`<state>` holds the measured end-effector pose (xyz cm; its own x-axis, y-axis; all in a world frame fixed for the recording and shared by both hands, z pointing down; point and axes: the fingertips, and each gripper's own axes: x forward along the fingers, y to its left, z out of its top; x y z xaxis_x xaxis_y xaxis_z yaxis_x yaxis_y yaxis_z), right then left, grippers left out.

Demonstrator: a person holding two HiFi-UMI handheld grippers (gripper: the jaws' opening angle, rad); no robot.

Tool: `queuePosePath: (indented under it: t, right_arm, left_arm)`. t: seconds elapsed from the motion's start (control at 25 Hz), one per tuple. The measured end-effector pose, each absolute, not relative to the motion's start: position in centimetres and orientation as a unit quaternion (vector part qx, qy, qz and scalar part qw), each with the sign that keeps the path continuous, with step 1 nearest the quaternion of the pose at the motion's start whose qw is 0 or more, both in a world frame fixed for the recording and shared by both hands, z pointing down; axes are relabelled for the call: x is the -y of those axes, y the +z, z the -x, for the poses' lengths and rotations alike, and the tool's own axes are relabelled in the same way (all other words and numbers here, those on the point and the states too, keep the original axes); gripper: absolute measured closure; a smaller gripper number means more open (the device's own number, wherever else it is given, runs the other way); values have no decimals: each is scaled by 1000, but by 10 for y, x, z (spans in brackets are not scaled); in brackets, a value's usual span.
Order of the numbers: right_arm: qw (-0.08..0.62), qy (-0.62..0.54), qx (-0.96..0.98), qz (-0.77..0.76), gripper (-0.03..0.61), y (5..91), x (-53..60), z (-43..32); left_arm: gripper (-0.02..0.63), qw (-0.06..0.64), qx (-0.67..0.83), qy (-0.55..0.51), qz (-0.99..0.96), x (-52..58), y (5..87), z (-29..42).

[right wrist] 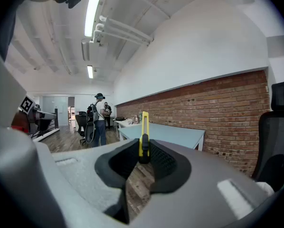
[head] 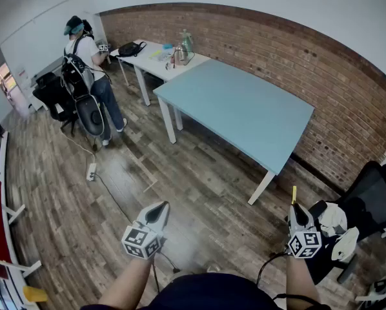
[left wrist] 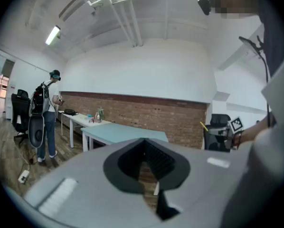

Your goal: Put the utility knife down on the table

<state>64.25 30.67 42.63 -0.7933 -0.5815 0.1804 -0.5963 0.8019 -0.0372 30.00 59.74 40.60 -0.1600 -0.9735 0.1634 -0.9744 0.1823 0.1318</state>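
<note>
Right tool (right wrist: 143, 152) pinches utility knife (right wrist: 144, 129), left tool (left wrist: 143, 148) pressed together; blue table (head: 244, 108) ahead across wooden floor (head: 186, 186).

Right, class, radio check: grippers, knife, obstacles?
Right gripper shut on utility knife. Left gripper shut, empty. Blue table ahead, nothing between; knife not down yet.

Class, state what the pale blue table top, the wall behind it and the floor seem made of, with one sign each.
Table top: probably smooth matt laminate or painted board; even colour.
Wall: bare red brick; mortar lines visible.
Floor: wood-look planks, perhaps laminate; grain, slight sheen.
</note>
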Motion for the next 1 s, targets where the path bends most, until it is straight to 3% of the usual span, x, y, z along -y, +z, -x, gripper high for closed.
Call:
queuePosePath:
  t: [0.52,1.0]
  right_arm:
    - [76,77,959,-261,511,448,-281,-609]
    - [63,53,949,-303,509,435,-221,-544]
  left_arm:
    - [611,118,779,17,-615,-586,417,-297]
    - [611,118,776,26,-619,-523,433,-200]
